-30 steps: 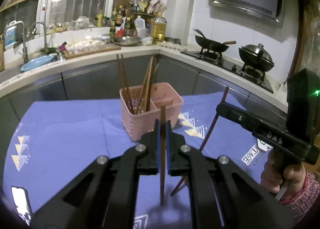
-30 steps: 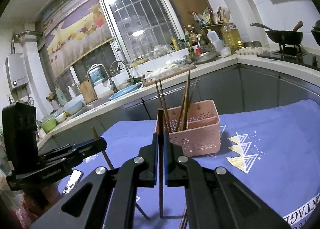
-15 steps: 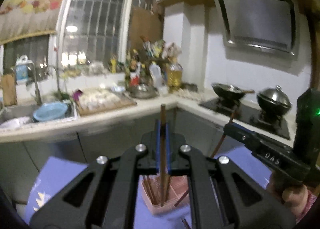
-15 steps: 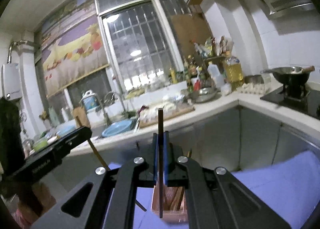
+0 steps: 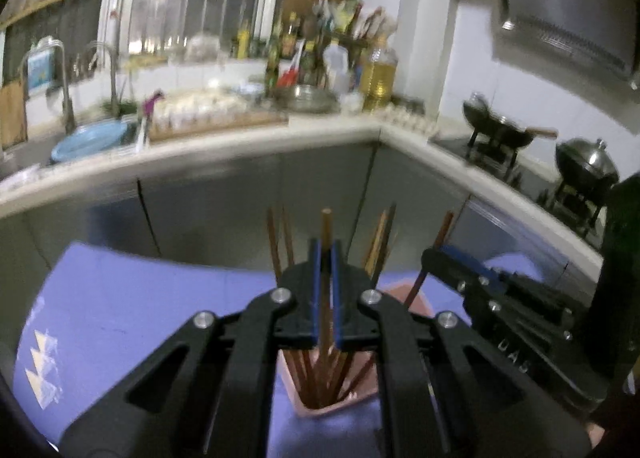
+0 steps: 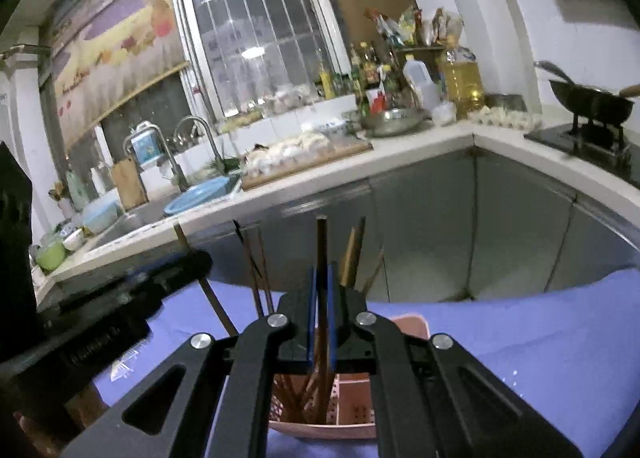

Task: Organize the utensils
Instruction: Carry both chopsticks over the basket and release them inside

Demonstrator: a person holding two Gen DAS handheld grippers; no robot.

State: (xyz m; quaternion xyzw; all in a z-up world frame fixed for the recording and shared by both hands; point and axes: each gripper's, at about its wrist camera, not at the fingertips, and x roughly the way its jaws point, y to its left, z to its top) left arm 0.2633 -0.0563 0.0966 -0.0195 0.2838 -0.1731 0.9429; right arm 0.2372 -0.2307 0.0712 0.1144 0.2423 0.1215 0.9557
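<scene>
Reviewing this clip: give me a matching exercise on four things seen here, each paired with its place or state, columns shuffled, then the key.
Things:
1. left hand-held gripper
2. pink basket
3. blue basin
4. wok

Places or states:
A. at the sink
B. on the stove
C. shut on a chopstick
D. on the purple cloth, holding upright chopsticks

Pairs: 1-C, 2-D, 3-A, 4-B
</scene>
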